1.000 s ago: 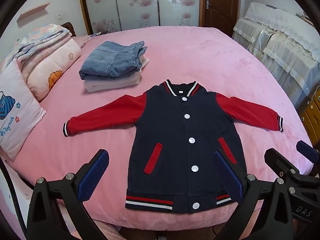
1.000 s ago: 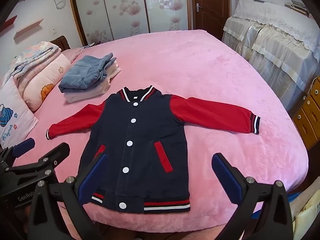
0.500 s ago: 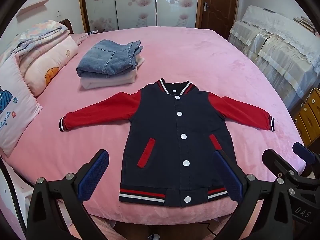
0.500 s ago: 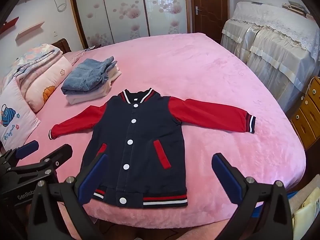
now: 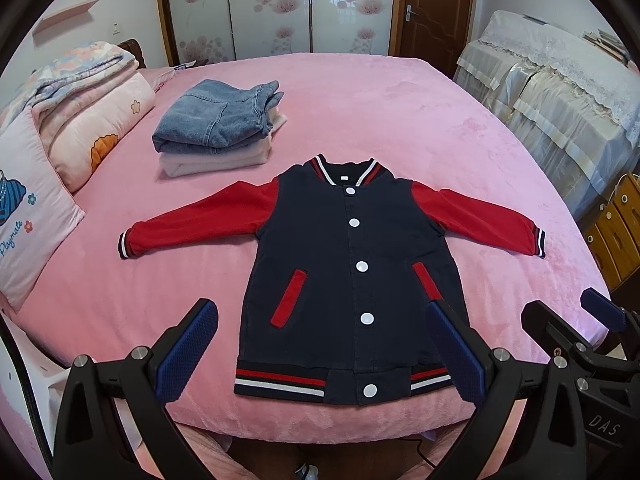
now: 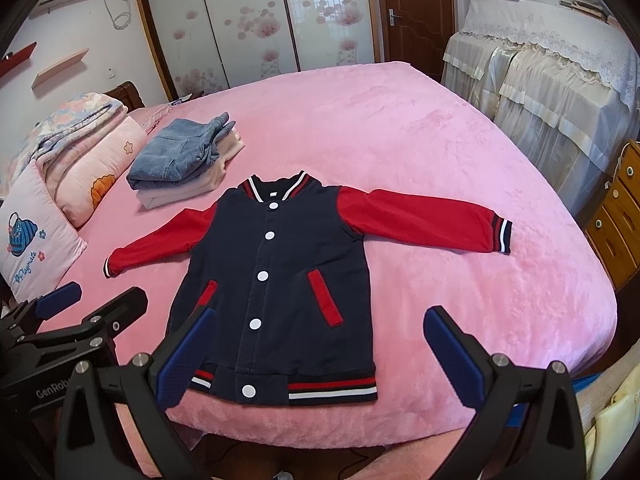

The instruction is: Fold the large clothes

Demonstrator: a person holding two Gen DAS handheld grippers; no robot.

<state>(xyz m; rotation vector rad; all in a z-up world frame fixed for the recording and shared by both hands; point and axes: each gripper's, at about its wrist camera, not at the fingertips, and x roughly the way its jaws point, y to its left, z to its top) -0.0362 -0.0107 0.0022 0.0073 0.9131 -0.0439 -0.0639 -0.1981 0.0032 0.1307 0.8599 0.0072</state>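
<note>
Two tongs nearest, both spread wide and holding nothing: left tongs (image 5: 320,356) over the hem, right tongs (image 6: 318,354) just beside. Beyond, jacket (image 5: 352,280) flat on the pink bed (image 5: 380,120), buttoned, front up (red sleeves out to both sides), hem at the near edge. Farther back, folded jeans (image 5: 216,120) atop pale folded cloth (image 5: 224,160). Pillows (image 5: 28,208) at far left.
</note>
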